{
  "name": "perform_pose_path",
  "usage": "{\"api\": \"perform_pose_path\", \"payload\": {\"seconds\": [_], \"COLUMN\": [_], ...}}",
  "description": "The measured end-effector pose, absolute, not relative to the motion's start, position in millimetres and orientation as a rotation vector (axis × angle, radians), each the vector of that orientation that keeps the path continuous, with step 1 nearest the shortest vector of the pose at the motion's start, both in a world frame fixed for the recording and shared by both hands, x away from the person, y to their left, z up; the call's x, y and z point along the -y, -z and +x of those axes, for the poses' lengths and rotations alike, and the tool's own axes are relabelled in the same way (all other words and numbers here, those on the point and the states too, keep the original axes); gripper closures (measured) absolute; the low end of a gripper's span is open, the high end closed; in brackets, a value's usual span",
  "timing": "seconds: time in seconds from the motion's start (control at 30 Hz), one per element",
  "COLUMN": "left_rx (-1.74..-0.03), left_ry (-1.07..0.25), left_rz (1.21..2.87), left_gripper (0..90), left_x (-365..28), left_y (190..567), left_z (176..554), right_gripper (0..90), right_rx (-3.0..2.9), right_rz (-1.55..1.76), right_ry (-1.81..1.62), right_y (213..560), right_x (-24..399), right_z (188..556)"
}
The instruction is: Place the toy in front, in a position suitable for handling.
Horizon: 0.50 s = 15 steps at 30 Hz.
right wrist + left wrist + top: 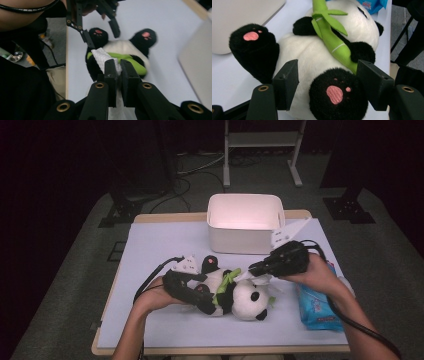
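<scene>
High view puts the panda (235,292) on its back mid-table. Our left claw (327,82) straddles its lower foot, half-wide, pads off the plush. Our right claw (118,72) pinches a white wipe (102,58). We'd best brace the toy and stroke lightly.

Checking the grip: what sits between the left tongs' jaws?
In the left gripper view, the black foot with pink pad of the plush panda sits between the left tongs.
</scene>
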<state>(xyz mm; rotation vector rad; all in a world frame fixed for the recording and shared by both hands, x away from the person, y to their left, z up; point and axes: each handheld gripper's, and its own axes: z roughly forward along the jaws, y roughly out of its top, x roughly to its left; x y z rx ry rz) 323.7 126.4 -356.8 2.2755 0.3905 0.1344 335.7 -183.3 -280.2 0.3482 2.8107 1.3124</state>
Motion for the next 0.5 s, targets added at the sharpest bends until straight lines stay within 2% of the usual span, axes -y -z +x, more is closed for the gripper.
{"api": "perform_pose_path", "payload": {"seconds": [0.1,0.3,0.4,0.5], "left_rx": [-0.398,-0.403,-0.403,-0.402], "left_ry": [-0.127,-0.119,-0.118,-0.118], "left_rz": [2.269,2.261,2.258,2.263], "left_gripper": [34.5,33.9,33.9,33.9], "left_x": [-127,-127,-128,-127], "left_y": [360,366,366,366], "left_z": [323,324,324,323], "right_gripper": [83.1,82.3,78.9,67.7], "right_rx": [-2.870,-2.919,-2.932,-2.943], "right_rz": [0.298,0.318,0.329,0.330], "right_ry": [-1.292,-1.263,-1.257,-1.257], "right_y": [294,313,321,326], "right_x": [159,153,154,157], "right_z": [339,341,340,338]}}
